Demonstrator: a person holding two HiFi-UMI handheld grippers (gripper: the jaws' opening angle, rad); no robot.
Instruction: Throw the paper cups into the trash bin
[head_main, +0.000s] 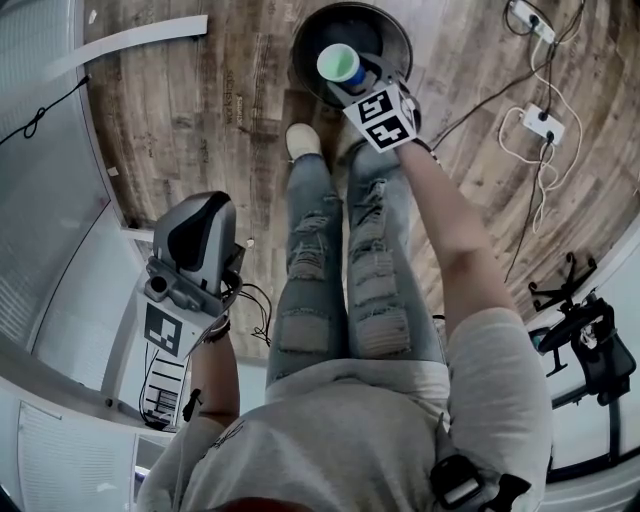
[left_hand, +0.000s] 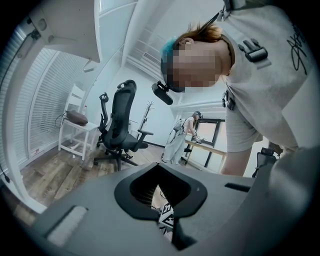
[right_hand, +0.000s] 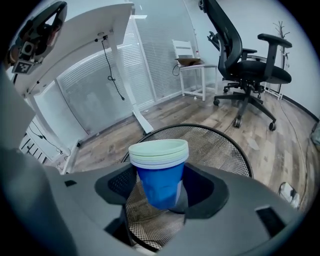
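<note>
The right gripper (right_hand: 160, 197) is clamped on a stack of blue paper cups with pale green rims (right_hand: 159, 170). It pinches the lower wall, so the rims stand upright above the jaws. Directly beneath the jaws gapes the round black wire-mesh trash bin (right_hand: 215, 145); the stack is probably poised there to fall straight in once let go. The left gripper (left_hand: 161, 192) has its jaws drawn together on nothing and hangs at the person's side, apparently idle, with the bin well apart from it. No print is readable on the cups; the marker cube (head_main: 381, 118) on the right gripper shows only black-and-white squares, no letters
</note>
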